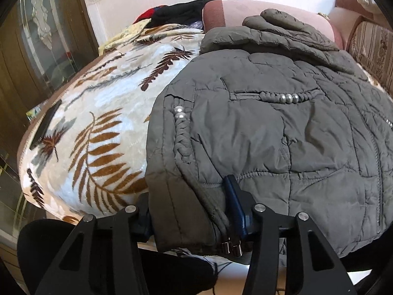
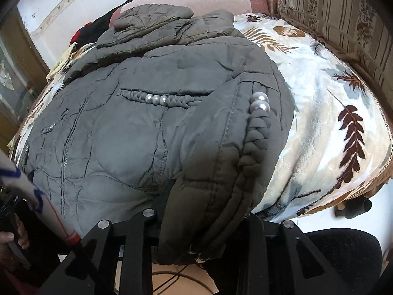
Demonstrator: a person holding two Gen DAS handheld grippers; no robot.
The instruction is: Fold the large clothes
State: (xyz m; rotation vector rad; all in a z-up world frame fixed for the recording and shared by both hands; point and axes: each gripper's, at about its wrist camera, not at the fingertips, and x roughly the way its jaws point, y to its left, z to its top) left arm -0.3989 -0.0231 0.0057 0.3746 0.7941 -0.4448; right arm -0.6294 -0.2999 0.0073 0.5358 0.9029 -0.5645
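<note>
We count one grey quilted jacket (image 1: 282, 127) on one leaf-patterned blanket (image 1: 98, 113). We see three pearls (image 2: 156, 99) on its far pocket braid, two pearls (image 2: 259, 102) on the near braid, and two grippers.

Padded jacket (image 1: 270, 123) spread flat on a blanket (image 1: 98, 123) over a bed, hem at the near edge, collar at the far side. Left gripper (image 1: 189, 209) at the jacket's near left corner, hem fold between the jaws; right gripper (image 2: 203, 221) at the near right corner, likewise. Pillow (image 1: 245, 12) behind the collar. Pile of clothes (image 1: 176, 12) far left. Sofa (image 2: 343, 24) beyond the bed's right side. Cabinet (image 1: 36, 61) left of the bed.
</note>
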